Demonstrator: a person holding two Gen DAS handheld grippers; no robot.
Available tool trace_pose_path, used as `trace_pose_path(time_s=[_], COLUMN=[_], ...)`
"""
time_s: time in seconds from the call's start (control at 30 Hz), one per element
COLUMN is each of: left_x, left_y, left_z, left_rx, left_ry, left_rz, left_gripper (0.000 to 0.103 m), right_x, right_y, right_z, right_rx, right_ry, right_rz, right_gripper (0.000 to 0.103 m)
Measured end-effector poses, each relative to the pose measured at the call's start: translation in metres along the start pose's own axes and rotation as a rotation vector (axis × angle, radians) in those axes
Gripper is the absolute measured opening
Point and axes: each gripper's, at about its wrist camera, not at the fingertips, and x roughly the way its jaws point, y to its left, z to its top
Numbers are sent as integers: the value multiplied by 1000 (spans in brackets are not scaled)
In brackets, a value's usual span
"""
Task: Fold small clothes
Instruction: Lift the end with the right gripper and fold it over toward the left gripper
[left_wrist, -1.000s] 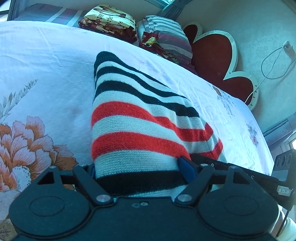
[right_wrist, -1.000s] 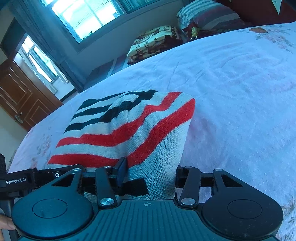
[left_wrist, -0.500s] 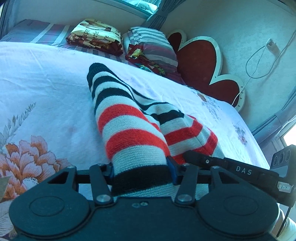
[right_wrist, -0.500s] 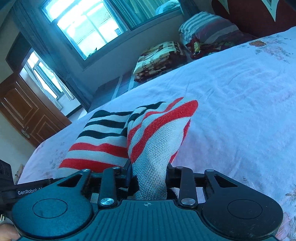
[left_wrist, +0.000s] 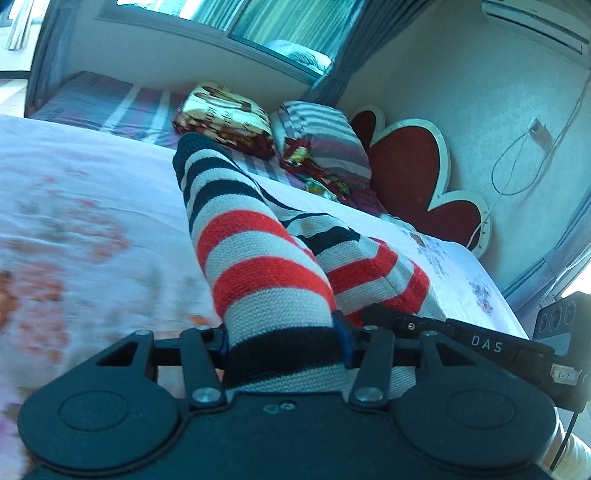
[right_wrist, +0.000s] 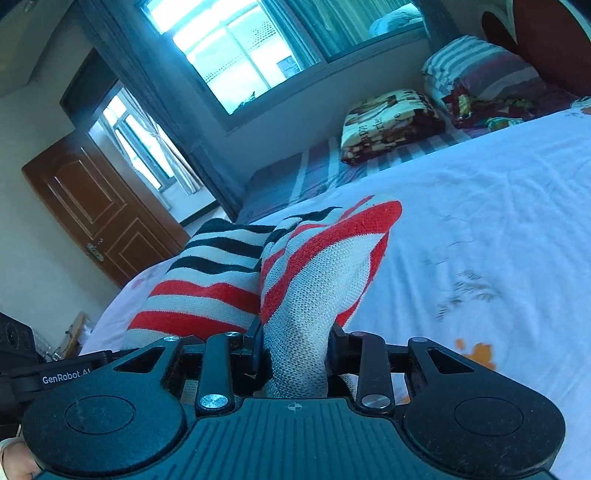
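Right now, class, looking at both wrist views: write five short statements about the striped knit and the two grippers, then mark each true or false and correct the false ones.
1. The left gripper has its jaws shut on the striped knit. True.
2. The right gripper is open and holds nothing. False: its jaws pinch the same knit.
3. The knit has red, black and pale stripes. True.
4. The knit lies over a wooden table. False: it is over a bed sheet with a flower print.
5. A folded printed blanket sits at the far end of the bed. True.
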Motion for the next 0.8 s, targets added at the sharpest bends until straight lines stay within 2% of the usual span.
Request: trace_pose_path(time_s=[0.23, 0.4, 0.6, 0.73, 0.8], left_x=[-70, -98, -98, -86, -81], left_y=[92, 150, 205, 234, 252], left_z=[11, 22, 31, 27, 20], left_rx=[-22, -33, -64, -61, -94], left_ry=[-23, -25, -41, -28, -13], left_rz=[64, 113, 139, 156, 155], left_gripper=[48, 48, 48, 49, 54], right_x=[66, 120, 171, 193, 199], right_y=[103, 150, 165, 156, 143], right_z=[-44, -64, -74, -83, -87], right_rx=[-13, -6, -23, -29, -10], right_ry=[10, 30, 54, 80, 95], right_rz=[40, 63, 71, 62, 60], right_gripper=[32, 32, 32, 33, 33])
